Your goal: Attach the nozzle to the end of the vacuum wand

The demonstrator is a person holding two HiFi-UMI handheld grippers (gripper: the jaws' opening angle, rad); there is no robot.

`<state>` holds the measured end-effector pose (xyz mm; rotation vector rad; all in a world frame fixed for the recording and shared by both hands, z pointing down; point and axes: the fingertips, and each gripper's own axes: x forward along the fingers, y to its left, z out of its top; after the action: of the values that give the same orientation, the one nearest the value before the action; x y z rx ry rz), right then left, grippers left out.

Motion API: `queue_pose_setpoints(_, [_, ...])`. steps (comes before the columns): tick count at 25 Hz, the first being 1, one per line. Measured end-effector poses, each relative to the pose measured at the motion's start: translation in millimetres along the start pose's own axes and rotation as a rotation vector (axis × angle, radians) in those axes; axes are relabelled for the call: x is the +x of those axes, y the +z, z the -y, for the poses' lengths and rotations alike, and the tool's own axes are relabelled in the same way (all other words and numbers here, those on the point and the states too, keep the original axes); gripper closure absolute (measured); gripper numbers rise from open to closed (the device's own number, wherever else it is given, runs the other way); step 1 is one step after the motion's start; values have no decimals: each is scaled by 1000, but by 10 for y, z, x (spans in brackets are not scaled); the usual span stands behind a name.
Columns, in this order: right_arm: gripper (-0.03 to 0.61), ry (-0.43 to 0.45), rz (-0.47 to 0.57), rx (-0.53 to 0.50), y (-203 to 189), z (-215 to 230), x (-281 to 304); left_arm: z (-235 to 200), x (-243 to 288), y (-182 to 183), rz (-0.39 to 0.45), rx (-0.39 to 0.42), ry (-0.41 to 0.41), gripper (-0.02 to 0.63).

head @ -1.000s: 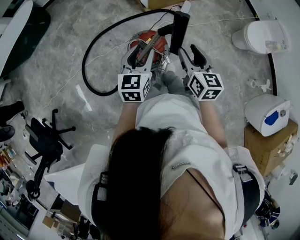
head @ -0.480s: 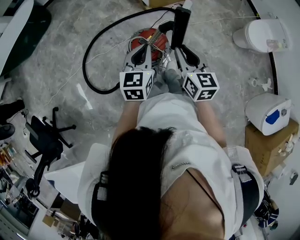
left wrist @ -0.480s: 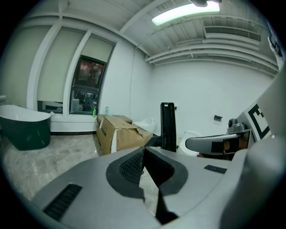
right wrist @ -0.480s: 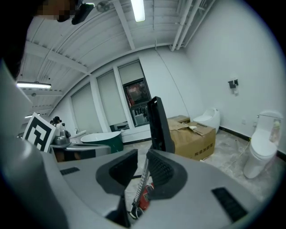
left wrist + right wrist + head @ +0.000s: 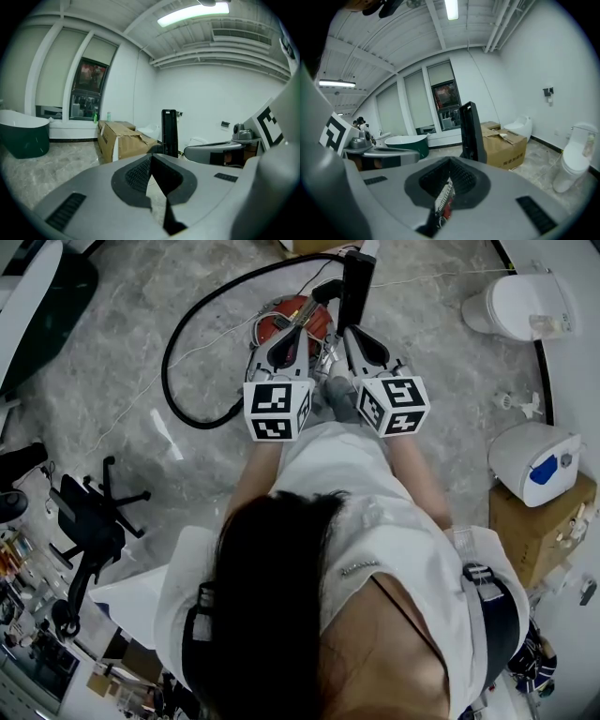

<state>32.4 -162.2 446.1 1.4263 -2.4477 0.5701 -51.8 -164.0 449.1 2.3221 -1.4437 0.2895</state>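
Item one: a tall, flat black upright bar (image 5: 354, 287), which we take to be the vacuum wand or its nozzle; we cannot tell which. It stands on the grey marbled floor (image 5: 112, 352) with its long axis vertical, just behind a red canister vacuum cleaner (image 5: 317, 317). A glossy black hose (image 5: 165, 367) loops away from the vacuum cleaner to the left. Item two: the left gripper (image 5: 298, 329), jaws pressed together on nothing and aimed slightly downward over the canister. In its own view the left gripper (image 5: 151, 157) has the bar (image 5: 169, 133) ahead and a little to the right. Item three: the right gripper (image 5: 349, 336), jaws likewise pressed together and empty. Through the slit at the tips of the right gripper (image 5: 450, 161) we see only a scrap of red and white, probably the canister below. The bar (image 5: 471, 133) rises close ahead, slightly right of those jaws. We judge the right hand the nearer, and either pair of jaws must spread before taking the bar. A brown cardboard box (image 5: 506, 143) stands well behind.
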Motion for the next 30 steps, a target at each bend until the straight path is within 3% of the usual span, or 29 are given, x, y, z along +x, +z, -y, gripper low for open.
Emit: queue_pose_setpoints(30, [565, 39, -36, -72, -40, -203, 133, 29, 12, -36, -25, 31, -29, 612])
